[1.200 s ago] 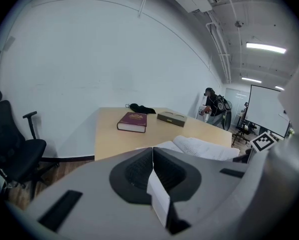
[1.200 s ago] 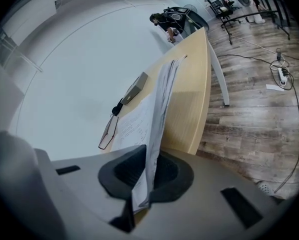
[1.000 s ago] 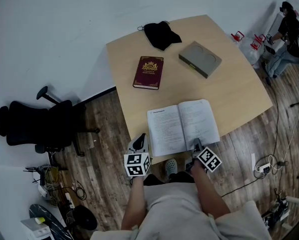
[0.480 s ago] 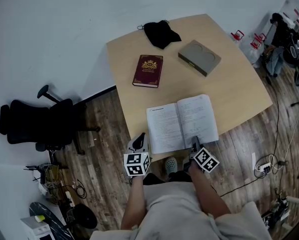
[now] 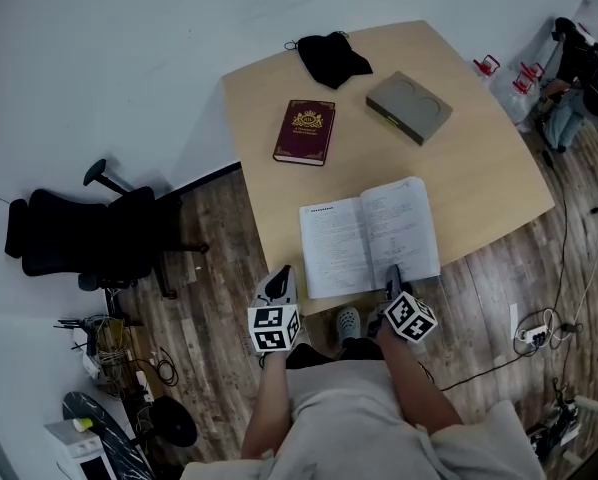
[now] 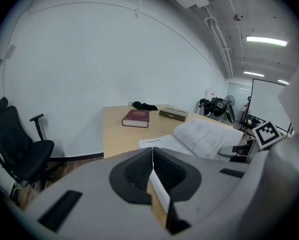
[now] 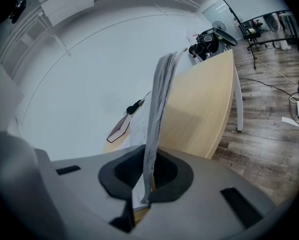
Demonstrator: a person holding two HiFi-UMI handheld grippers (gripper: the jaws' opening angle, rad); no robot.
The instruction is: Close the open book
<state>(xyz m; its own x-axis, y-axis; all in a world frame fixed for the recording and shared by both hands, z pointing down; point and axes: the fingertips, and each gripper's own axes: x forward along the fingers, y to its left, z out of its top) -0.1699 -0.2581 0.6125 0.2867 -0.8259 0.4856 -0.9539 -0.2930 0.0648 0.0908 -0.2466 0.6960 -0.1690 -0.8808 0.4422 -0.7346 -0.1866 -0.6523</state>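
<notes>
White pages of the open book (image 5: 369, 236) are pinched in my right tool (image 5: 393, 284), lower centre of the head view. My left tool (image 5: 279, 282) is pressed together, empty, just left of the book.

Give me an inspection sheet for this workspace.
Surface: wooden table, four things on it.
Job's things: open book lies near the front edge.
Clutter: red book, grey box, black cloth, all far side.
Tongs: left tongs shut, empty, off the table edge; right tongs shut on the open book's right pages.
Cables: power strip and leads on the floor at right; tangle at left.
Surroundings: black chair, wood floor, person far right.
</notes>
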